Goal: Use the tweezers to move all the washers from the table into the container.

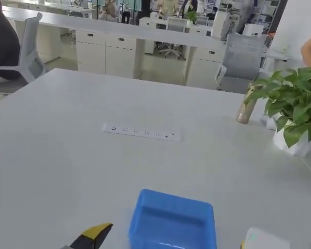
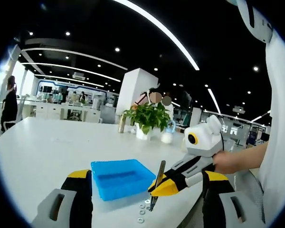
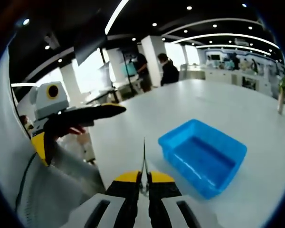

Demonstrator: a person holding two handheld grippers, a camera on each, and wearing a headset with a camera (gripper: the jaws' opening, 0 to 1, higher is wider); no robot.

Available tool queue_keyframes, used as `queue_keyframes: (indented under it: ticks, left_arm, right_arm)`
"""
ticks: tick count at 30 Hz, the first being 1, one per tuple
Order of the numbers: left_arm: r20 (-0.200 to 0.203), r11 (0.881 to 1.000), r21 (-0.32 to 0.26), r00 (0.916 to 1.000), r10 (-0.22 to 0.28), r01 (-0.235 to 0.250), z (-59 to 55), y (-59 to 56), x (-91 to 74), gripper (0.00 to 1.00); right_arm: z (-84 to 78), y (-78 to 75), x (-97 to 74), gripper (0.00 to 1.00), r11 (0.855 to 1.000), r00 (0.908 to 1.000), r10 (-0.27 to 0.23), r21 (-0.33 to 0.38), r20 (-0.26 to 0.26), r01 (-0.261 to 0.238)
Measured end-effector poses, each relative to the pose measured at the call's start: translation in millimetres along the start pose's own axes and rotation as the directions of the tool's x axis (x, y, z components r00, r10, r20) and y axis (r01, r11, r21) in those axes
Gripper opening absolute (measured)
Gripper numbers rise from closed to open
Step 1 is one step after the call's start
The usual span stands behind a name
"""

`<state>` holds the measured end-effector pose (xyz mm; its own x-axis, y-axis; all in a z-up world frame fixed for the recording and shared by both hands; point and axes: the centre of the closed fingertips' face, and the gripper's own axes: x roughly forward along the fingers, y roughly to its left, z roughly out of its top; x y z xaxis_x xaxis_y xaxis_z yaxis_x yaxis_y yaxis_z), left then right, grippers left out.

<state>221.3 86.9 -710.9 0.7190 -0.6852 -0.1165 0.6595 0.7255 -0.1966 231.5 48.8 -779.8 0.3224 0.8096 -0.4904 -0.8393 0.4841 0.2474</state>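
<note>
Washers [image 2: 142, 212] lie in a small loose cluster on the white worktop [image 2: 42, 152], just beside the blue container [image 2: 118, 178] at its 5 o'clock corner in the left gripper view. The right tool [image 2: 162, 187] comes in from 3 o'clock with its jaws pressed narrow on the tweezers [image 2: 160, 170], which slant down so that their points sit right at the cluster. Whether they touch a washer I cannot tell. The left tool [image 2: 146, 175] is empty, its jaws spread wide to either side of the container. In the right gripper view the tweezers stick up thin and straight toward 12 o'clock from between the closed jaws; the container rests at 3 o'clock and the left tool hangs at 9 o'clock. From the head view the container sits at 6 o'clock, a power strip [image 1: 141, 133] lies beyond it at 12 o'clock, and a potted plant [image 1: 295, 104] stands at 2 o'clock with a bottle [image 1: 246, 110] beside it.
</note>
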Motion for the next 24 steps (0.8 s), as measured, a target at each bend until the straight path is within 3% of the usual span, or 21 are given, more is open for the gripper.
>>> queue_keyframes:
  ticks: [4, 7, 10, 15, 18, 24]
  left_arm:
    - [-0.023, 0.997, 0.067, 0.9987, 0.046, -0.045, -3.7, 5.5, 0.1, 0.99]
    - [-0.072, 0.992, 0.118, 0.9960, 0.052, -0.043, -12.3, 4.5, 1.6, 0.99]
    - [-0.084, 0.987, 0.154, 0.9954, 0.046, -0.033, -13.7, 1.2, 2.0, 0.96]
    - [-0.039, 0.991, 0.120, 0.9974, 0.061, -0.056, -6.0, 7.8, -1.9, 0.95]
    - [-0.013, 0.996, 0.049, 0.9974, 0.071, -0.071, -3.3, 13.1, -3.7, 0.96]
    - [0.000, 0.995, 0.047, 0.9963, 0.086, -0.086, -1.2, 16.3, -5.4, 0.96]
  right_arm:
    - [9.1, -6.1, -9.5, 0.03, 1.000, 0.9992, -0.025, 0.017, 0.029, 0.025]
    - [15.9, -12.4, -15.5, 0.03, 0.999, 0.9980, -0.049, 0.021, 0.039, 0.048]
    - [24.1, -16.7, -20.9, 0.03, 0.998, 0.9972, -0.056, 0.021, 0.050, 0.055]
    - [41.2, -26.5, -27.1, 0.03, 0.998, 0.9960, -0.064, -0.016, 0.062, 0.065]
    - [51.6, -39.2, -31.6, 0.03, 0.995, 0.9918, -0.097, -0.015, 0.084, 0.099]
    - [55.3, -78.8, -31.5, 0.03, 0.976, 0.9758, -0.201, 0.100, 0.087, 0.192]
